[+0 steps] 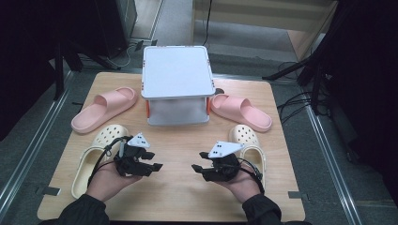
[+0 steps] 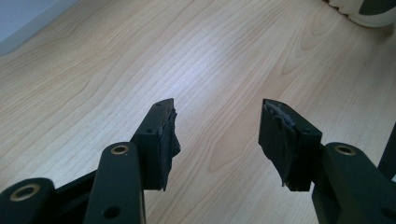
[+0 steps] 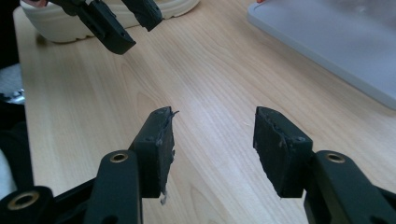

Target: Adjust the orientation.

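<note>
Left gripper (image 1: pixel 156 161) and right gripper (image 1: pixel 197 167) hover wide open, empty, facing each other above the wooden desk (image 1: pixel 178 140); cream perforated clogs (image 1: pixel 101 147) apparently lie just outside each hand.

We are seeing two pink slides (image 1: pixel 104 108), two cream clogs (image 1: pixel 100 146), a pale grey box (image 1: pixel 176 84) and a light woodgrain table (image 1: pixel 178 187).

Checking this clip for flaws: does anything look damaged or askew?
Yes. The pads on the left gripper and right gripper look torn and frayed at the edges. The slippers and clogs lie splayed, not paired.
</note>
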Tool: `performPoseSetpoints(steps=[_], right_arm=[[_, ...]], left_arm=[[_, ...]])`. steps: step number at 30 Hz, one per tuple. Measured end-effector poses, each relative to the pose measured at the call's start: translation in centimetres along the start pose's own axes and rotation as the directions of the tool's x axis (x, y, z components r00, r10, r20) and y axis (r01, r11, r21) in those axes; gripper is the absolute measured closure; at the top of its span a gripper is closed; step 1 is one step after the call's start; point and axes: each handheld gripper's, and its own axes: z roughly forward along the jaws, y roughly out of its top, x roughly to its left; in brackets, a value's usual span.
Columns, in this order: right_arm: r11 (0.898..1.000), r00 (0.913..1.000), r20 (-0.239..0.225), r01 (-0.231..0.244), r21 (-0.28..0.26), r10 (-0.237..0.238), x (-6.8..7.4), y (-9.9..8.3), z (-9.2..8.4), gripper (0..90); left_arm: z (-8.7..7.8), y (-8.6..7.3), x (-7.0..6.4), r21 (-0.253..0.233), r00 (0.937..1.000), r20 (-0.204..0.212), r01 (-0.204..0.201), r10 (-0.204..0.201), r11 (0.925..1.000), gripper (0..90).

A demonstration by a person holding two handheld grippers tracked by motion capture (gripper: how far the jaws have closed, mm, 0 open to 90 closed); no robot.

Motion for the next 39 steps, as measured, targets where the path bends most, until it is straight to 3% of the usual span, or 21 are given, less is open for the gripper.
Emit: performPoseSetpoints(steps=[6, 7, 12, 18, 29, 39], right_arm=[[1.0, 0.9993, -0.026, -0.027, -0.014, 0.027, 0.0, 0.7, -0.4, 45.9], [0.999, 0.999, -0.029, -0.034, -0.013, 0.033, -0.1, 0.7, -0.4, 44.8], [0.998, 0.9976, -0.044, -0.052, 0.021, 0.053, -0.5, 0.8, 0.0, 45.5], [0.998, 0.9978, -0.043, -0.05, 0.028, 0.051, -0.8, 1.0, 0.3, 45.3], [0.997, 0.9974, -0.042, -0.056, 0.054, 0.059, -1.2, 1.3, 1.1, 44.9], [0.997, 0.998, -0.046, -0.041, 0.065, 0.044, -1.3, 1.3, 1.4, 43.7]], left_arm=[[-0.2, 0.0, 0.1, 0.004, 0.9995, 0.009, 0.031, -0.031, 0.9995, 44.1], [-0.4, -0.1, 0.2, 0.006, 0.999, 0.032, 0.031, -0.032, 0.9995, 43.2], [-1.3, -0.6, 0.3, 0.001, 0.9994, 0.007, 0.034, -0.034, 0.9994, 45.1], [-2.7, -1.5, 0.8, -0.008, 0.9973, -0.02, 0.071, -0.071, 0.9974, 46.6], [-5.1, -3.2, 1.9, -0.024, 0.9866, -0.064, 0.148, -0.15, 0.9886, 50.3], [-7.5, -4.7, 2.6, -0.04, 0.9752, -0.116, 0.185, -0.188, 0.9819, 50.8]])
